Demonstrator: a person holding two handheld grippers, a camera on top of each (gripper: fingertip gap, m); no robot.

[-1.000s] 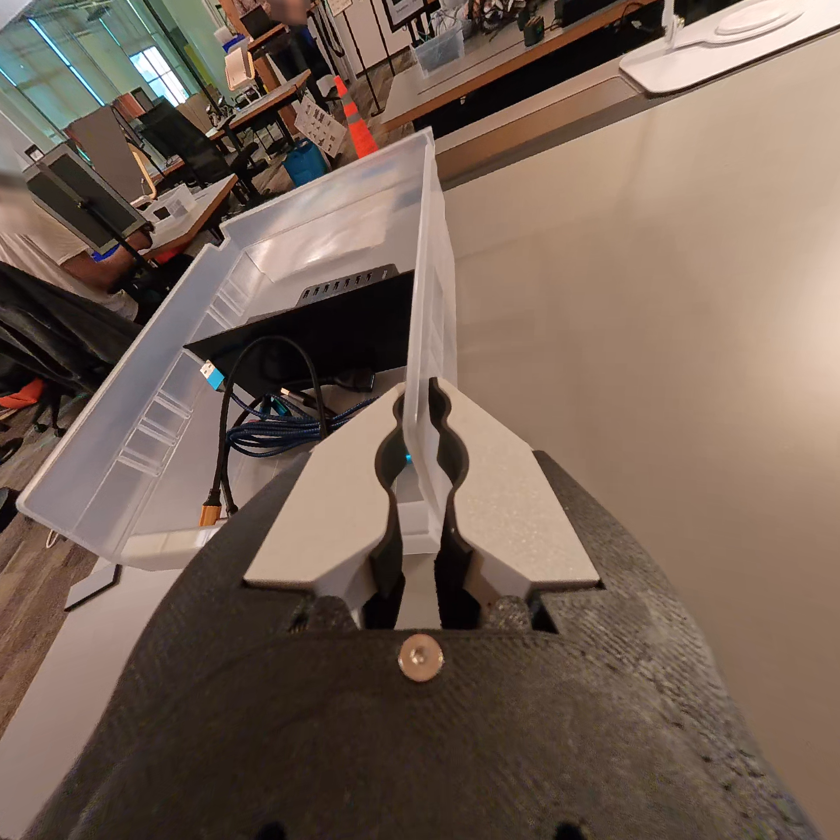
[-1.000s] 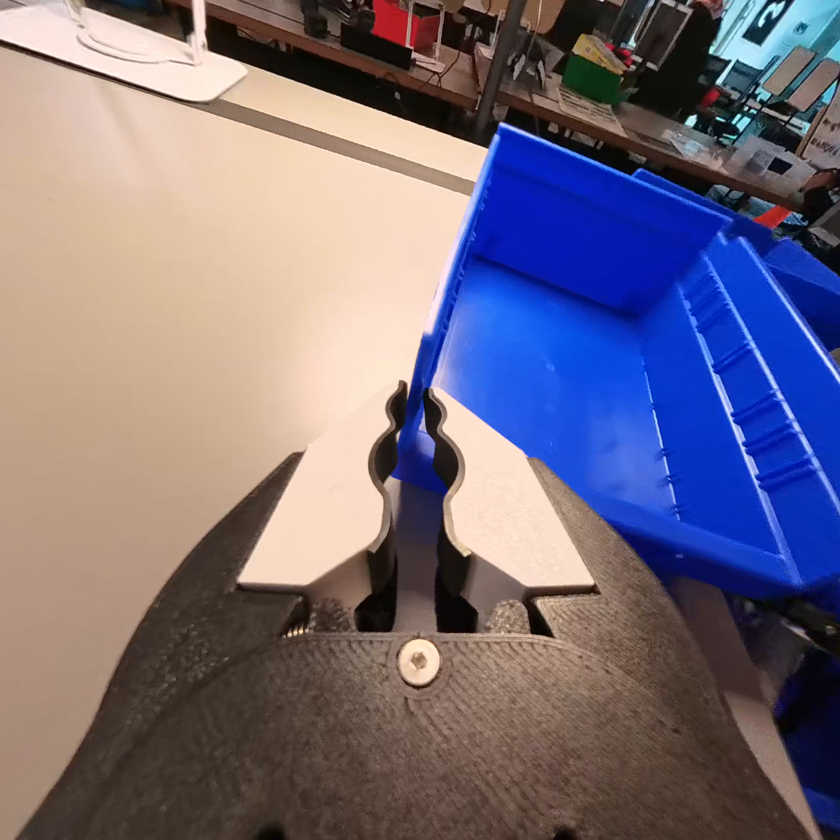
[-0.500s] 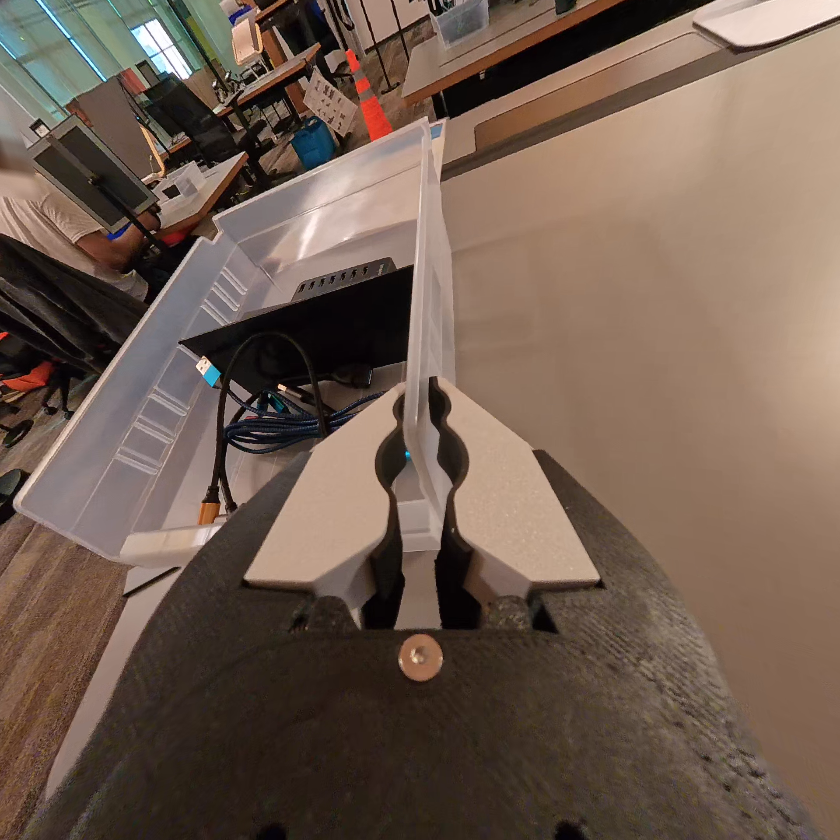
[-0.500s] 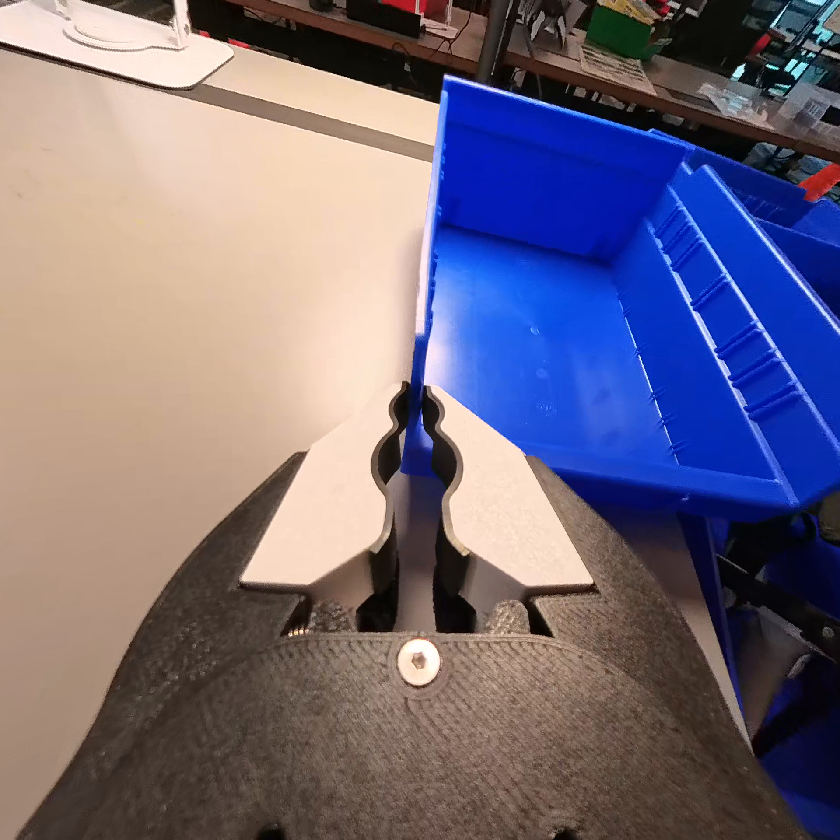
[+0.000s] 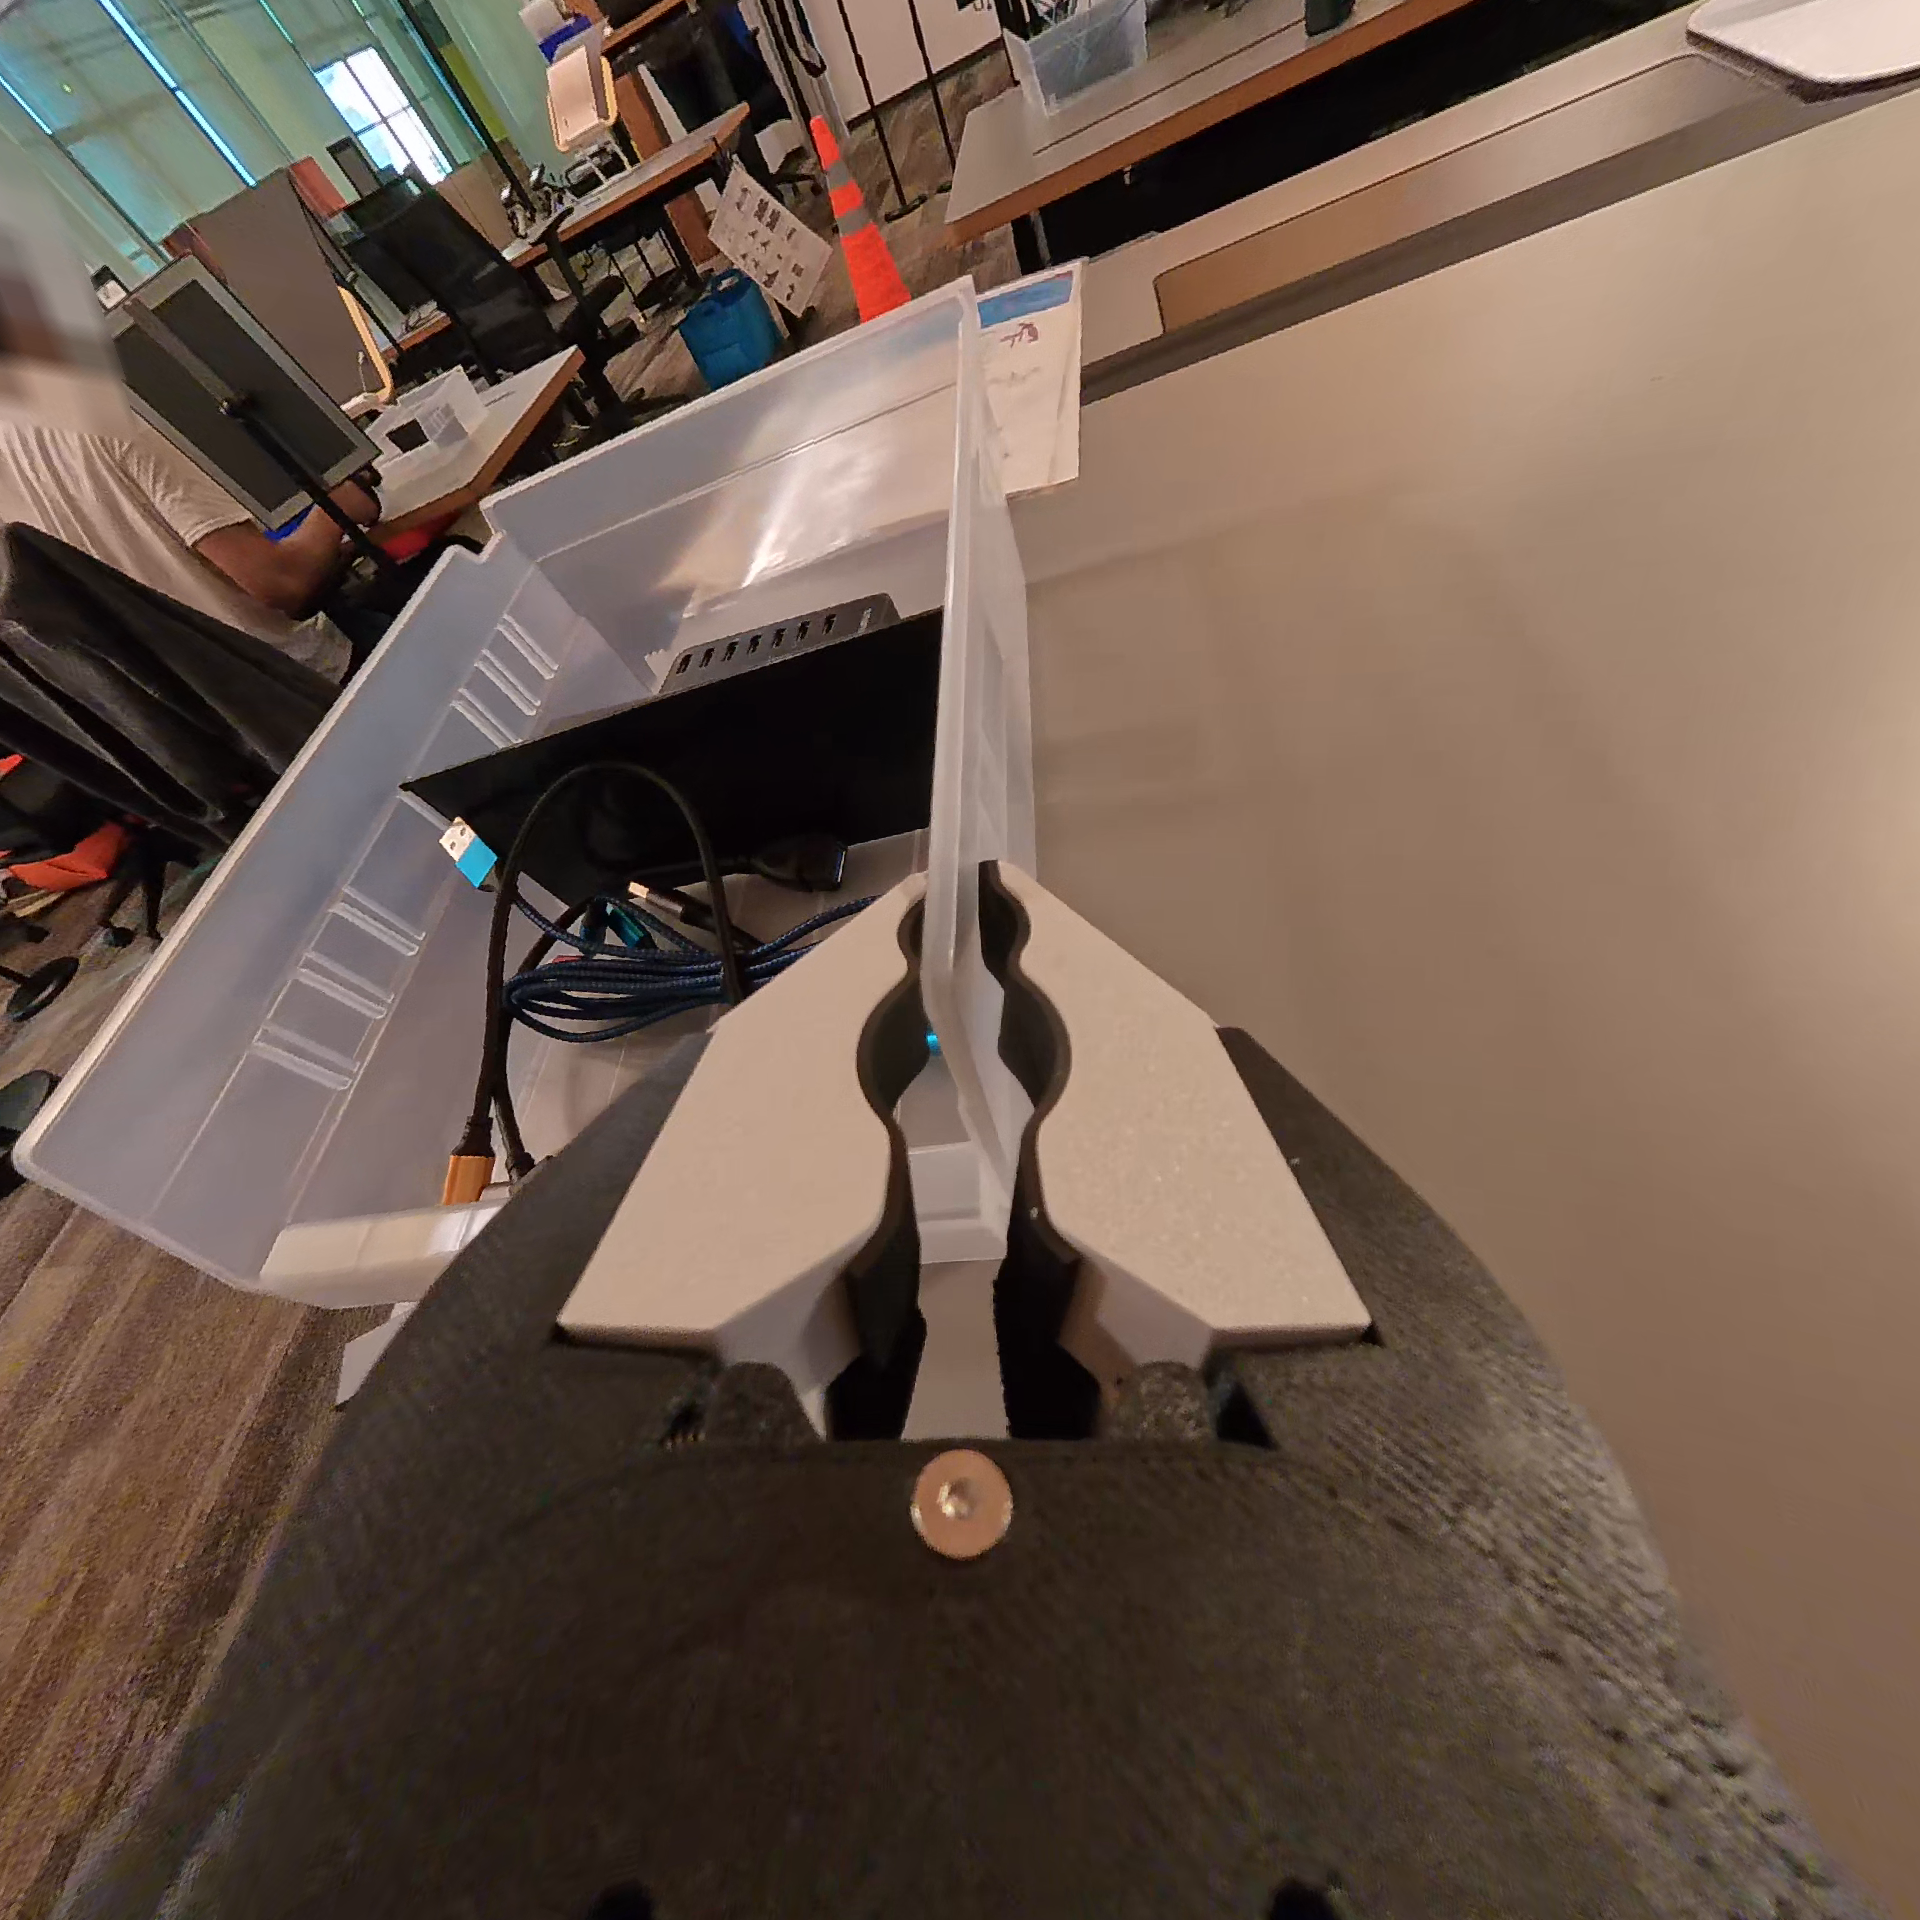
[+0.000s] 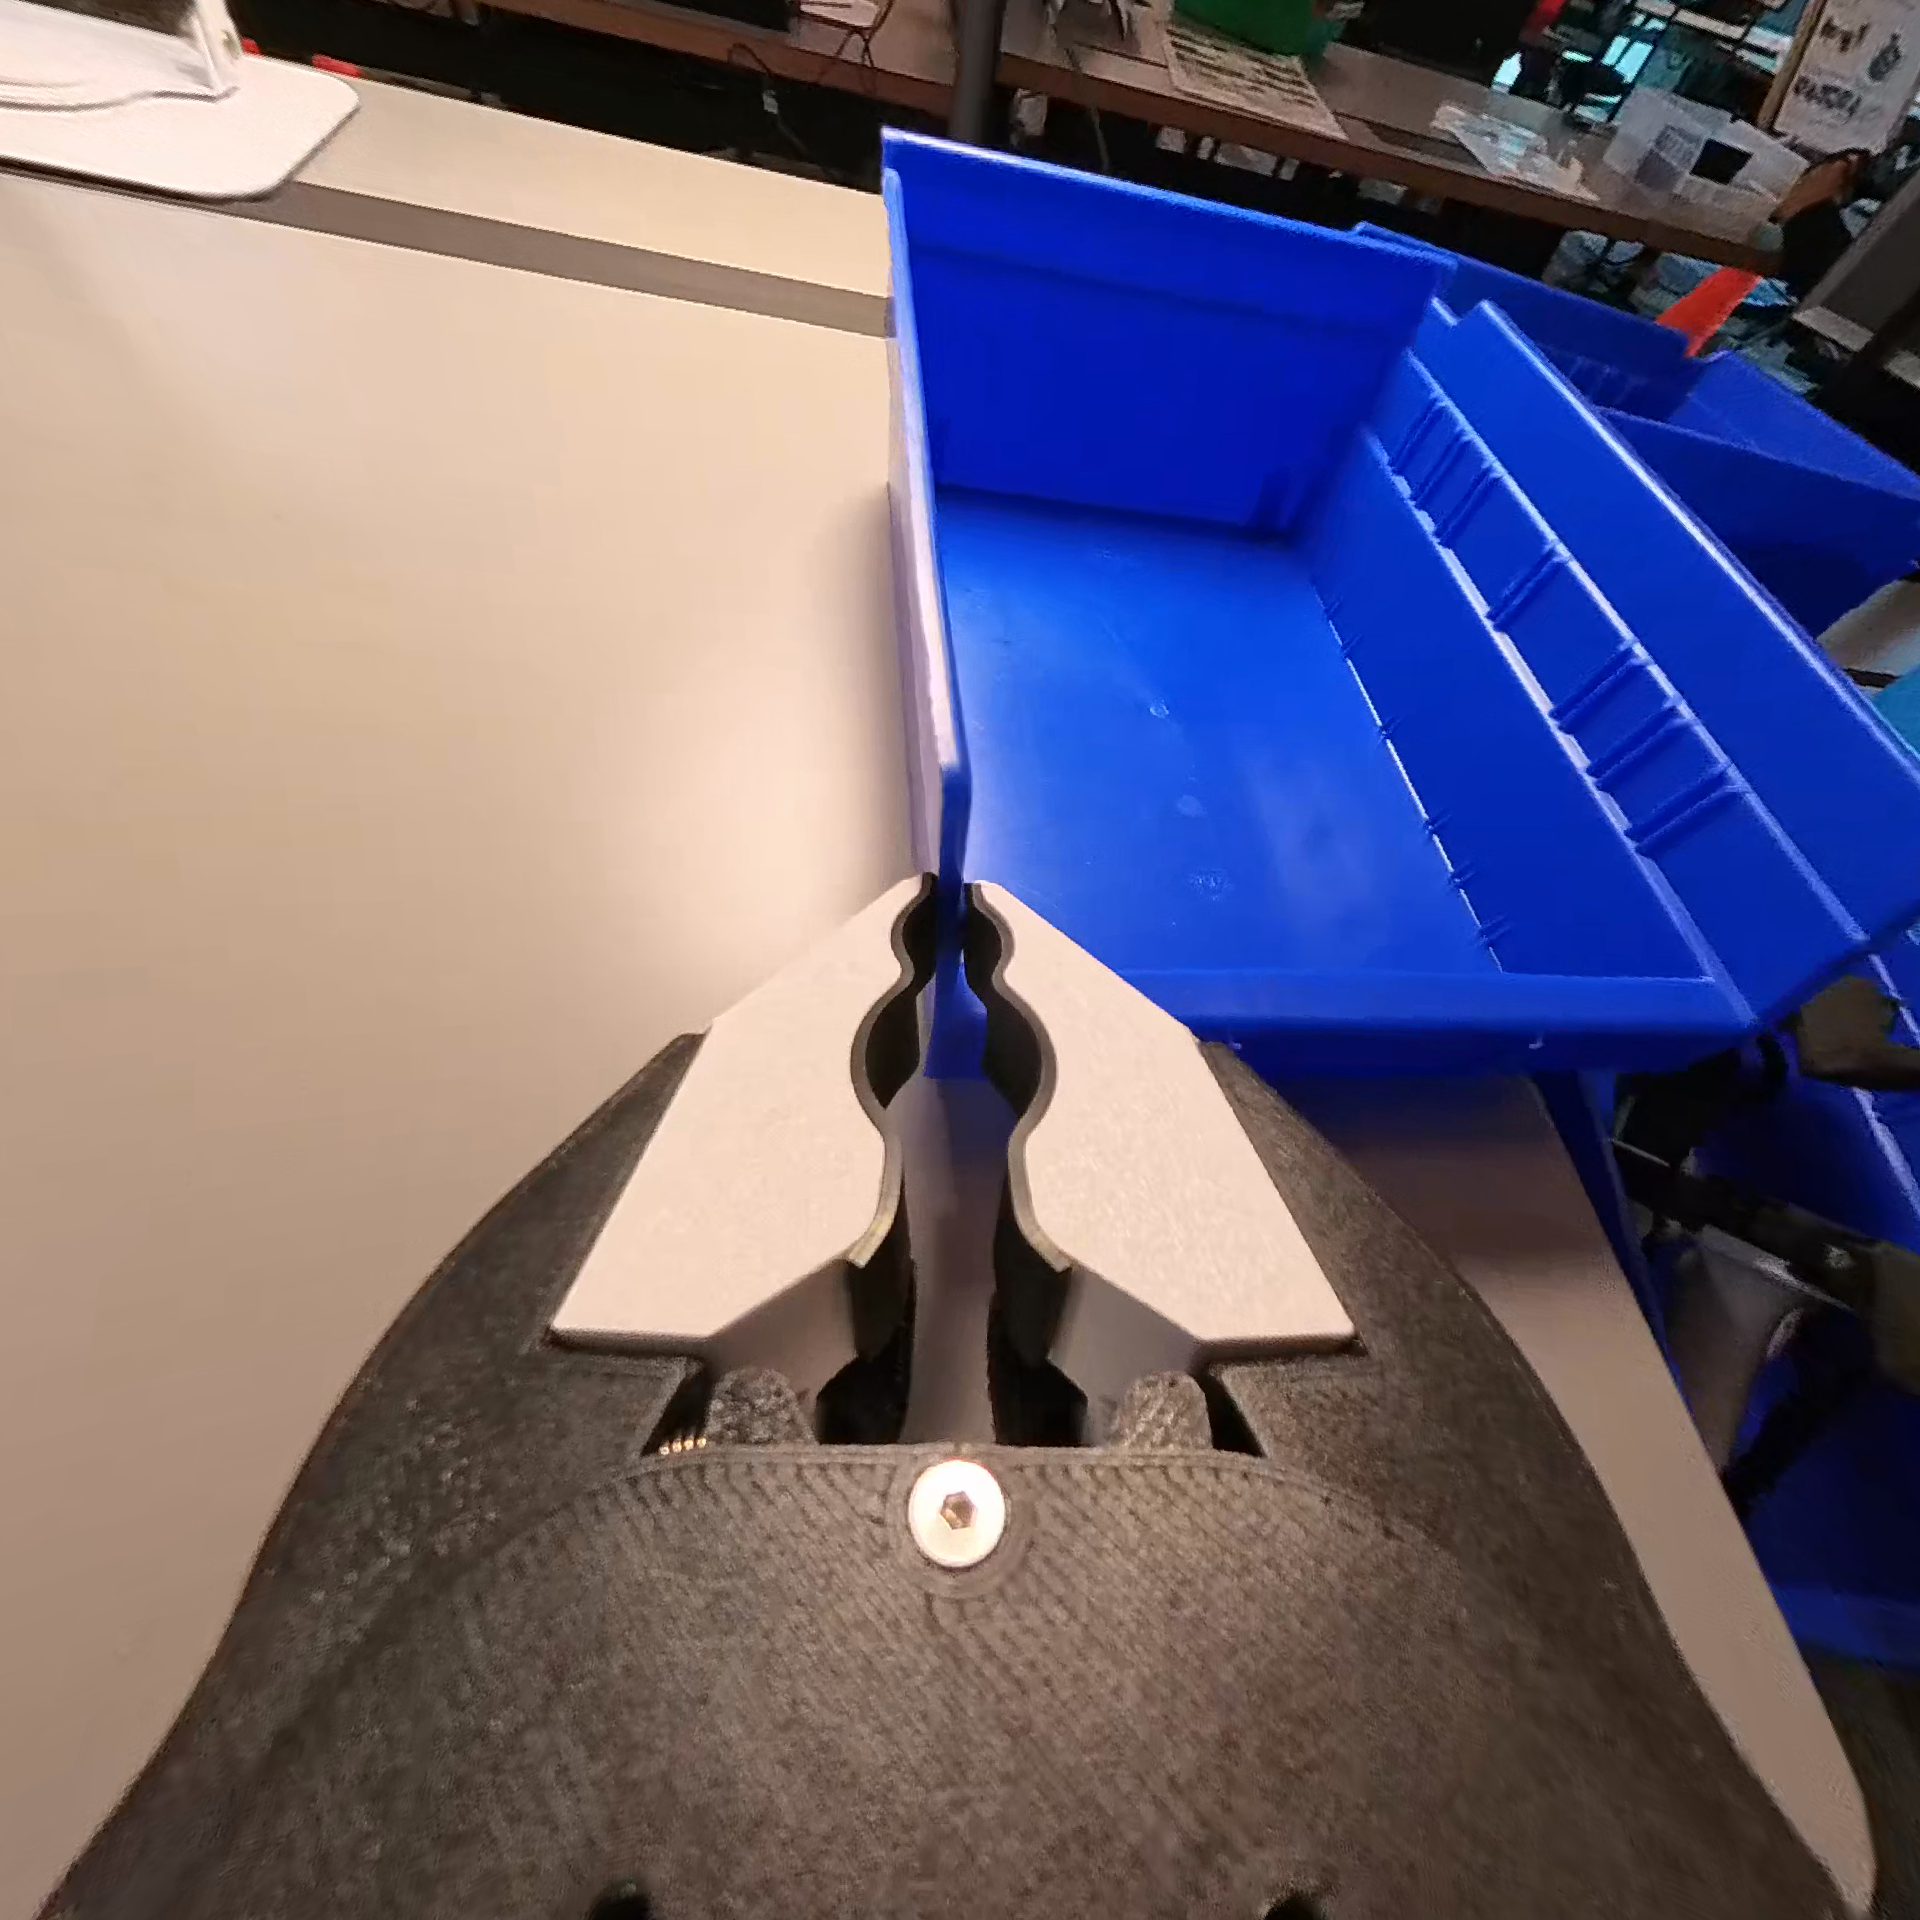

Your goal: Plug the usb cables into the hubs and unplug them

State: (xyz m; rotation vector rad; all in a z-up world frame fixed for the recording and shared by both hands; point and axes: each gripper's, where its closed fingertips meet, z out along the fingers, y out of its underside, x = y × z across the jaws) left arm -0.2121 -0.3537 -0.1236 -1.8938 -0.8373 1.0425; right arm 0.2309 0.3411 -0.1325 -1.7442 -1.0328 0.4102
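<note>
Left wrist view: left tongs (image 5: 958, 914) clenched on the near corner of the translucent clear plastic bin's (image 5: 312, 935) right wall. The bin overhangs the left edge of the beige surface (image 5: 1455, 831). Inside the bin: a black multi-port USB hub (image 5: 779, 649) at the far end, leaning on a black flat panel (image 5: 748, 769). Nearer than the hub lies a loose tangle of blue braided and black USB cables (image 5: 644, 971); one blue-tipped plug (image 5: 470, 854) sticks up, one orange-collared plug (image 5: 468, 1174) sits by the bin's near wall. Nothing looks plugged in.

Right wrist view: right tongs (image 6: 951, 904) clenched on the near left corner of an empty blue plastic bin (image 6: 1195, 727), at the surface's right edge. More blue bins (image 6: 1766, 436) beyond it.

Progress: I'd say setup only. Plugging and unplugging are all still to do.
</note>
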